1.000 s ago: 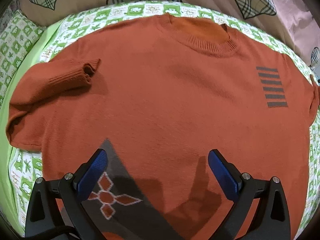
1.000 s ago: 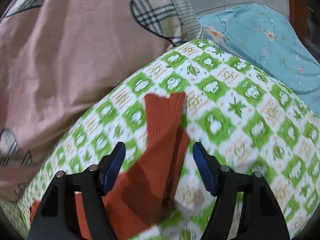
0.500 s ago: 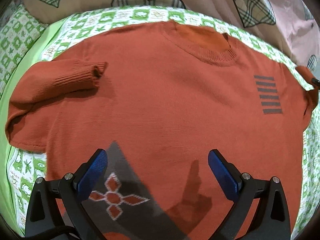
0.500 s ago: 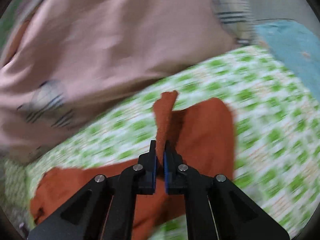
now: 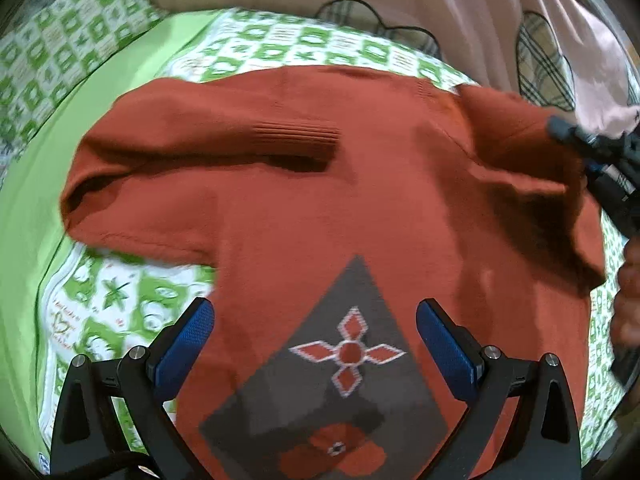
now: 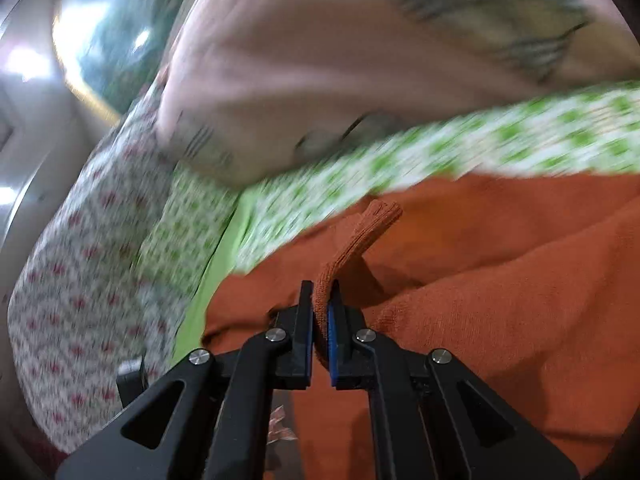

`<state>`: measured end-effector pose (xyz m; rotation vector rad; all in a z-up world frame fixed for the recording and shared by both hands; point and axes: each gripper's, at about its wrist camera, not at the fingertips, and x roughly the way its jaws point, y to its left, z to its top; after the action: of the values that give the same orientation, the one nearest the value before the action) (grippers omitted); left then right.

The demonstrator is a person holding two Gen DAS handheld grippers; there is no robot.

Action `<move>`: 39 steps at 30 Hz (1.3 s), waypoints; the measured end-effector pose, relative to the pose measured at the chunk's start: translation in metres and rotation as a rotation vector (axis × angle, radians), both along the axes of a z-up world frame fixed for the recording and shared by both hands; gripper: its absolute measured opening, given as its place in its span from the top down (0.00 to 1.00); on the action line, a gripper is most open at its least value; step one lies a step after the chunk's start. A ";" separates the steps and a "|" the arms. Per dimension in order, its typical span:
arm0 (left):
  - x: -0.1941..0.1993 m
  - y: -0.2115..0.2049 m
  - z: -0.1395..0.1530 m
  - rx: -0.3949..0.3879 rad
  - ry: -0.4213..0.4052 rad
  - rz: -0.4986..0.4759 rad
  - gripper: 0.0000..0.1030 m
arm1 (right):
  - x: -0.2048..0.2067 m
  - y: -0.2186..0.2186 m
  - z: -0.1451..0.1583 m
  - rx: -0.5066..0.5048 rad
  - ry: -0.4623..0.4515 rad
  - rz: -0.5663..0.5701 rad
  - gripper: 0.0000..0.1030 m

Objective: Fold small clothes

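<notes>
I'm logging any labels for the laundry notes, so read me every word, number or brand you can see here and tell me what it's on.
No text can be read.
Bedsheet: small reddish script around a heart, too blurred to read.
Sweater: only a cross-and-diamond motif, no letters or numbers.
Pink blanket: plaid shapes, no words.

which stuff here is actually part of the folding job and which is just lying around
Part of the job:
- orange sweater
- its right sleeve cuff, pinched in the right gripper
- left gripper, open above the sweater's hem

Just lying about:
- green patterned sheet
- pink quilt with plaid hearts
- red-and-white patterned fabric
</notes>
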<state>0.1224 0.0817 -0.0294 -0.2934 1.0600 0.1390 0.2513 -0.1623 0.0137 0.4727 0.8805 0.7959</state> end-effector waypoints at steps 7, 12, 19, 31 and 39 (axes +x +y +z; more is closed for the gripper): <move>0.000 0.017 0.006 -0.109 -0.028 -0.014 0.02 | -0.014 0.066 -0.042 -0.101 0.065 0.155 0.91; 0.029 0.011 0.005 -0.219 -0.019 -0.067 0.02 | -0.018 0.060 -0.063 -0.151 0.140 0.192 0.63; 0.105 -0.003 -0.023 -0.389 0.070 -0.097 0.02 | -0.036 0.001 -0.053 -0.116 0.131 0.078 0.56; 0.126 -0.021 -0.018 -0.313 -0.038 -0.193 0.94 | -0.056 -0.089 -0.055 -0.107 0.204 -0.180 0.56; 0.110 0.027 -0.029 -0.329 -0.040 -0.113 0.85 | -0.055 -0.112 -0.043 -0.142 0.169 -0.236 0.56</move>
<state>0.2329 0.1089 -0.0582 -0.5294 1.0563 -0.1439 0.1968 -0.2743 -0.0289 0.5126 1.0088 0.4787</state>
